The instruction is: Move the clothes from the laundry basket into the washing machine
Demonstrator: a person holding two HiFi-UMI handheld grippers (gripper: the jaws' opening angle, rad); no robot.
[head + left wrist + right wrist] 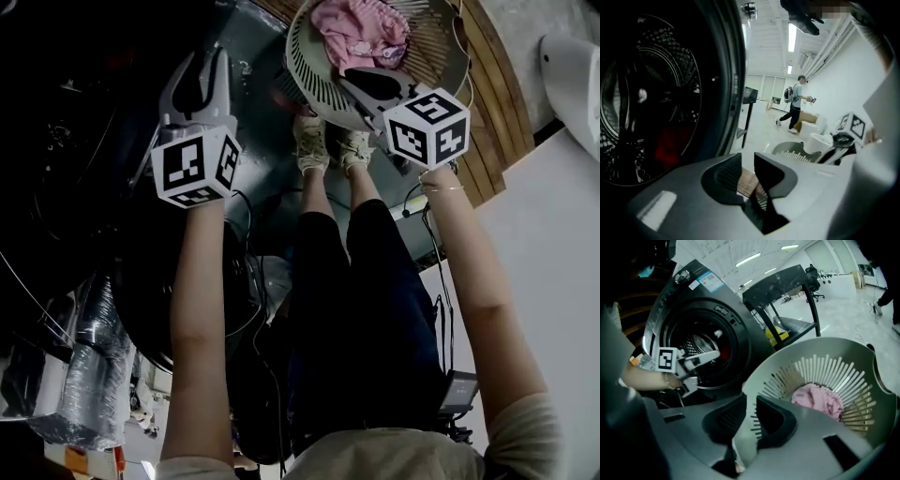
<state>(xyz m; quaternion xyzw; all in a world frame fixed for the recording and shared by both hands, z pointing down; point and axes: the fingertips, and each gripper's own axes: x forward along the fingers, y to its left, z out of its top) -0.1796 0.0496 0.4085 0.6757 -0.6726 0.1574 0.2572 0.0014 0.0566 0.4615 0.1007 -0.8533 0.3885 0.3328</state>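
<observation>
Pink garment (816, 399) lay bunched at the bottom of the slatted laundry basket (801, 348), not yet moved. It was the only clothing visible in the basket. The basket sat on the floor just beside the front-loading washing machine (693, 296), whose door was open. Inside the drum (642, 93) a red patch (670, 143) showed low down, likely a garment already loaded, though it was too dark to be sure.

Right gripper (750, 408) had its jaws nearly together, pinching the basket's near rim, with the basket wall running down between the pads. It held no clothes. Left gripper (747, 168) was up near the drum opening with a narrow gap between its jaws and nothing between them, only floor showing through.

Progress looked late: probably one piece in, one pink piece left. The remaining job was to grasp the pink garment, carry it across and drop it into the drum.

Further out, a black table (787, 280) stood behind the basket, and a person with a backpack (797, 105) was walking across the pale floor well away.
</observation>
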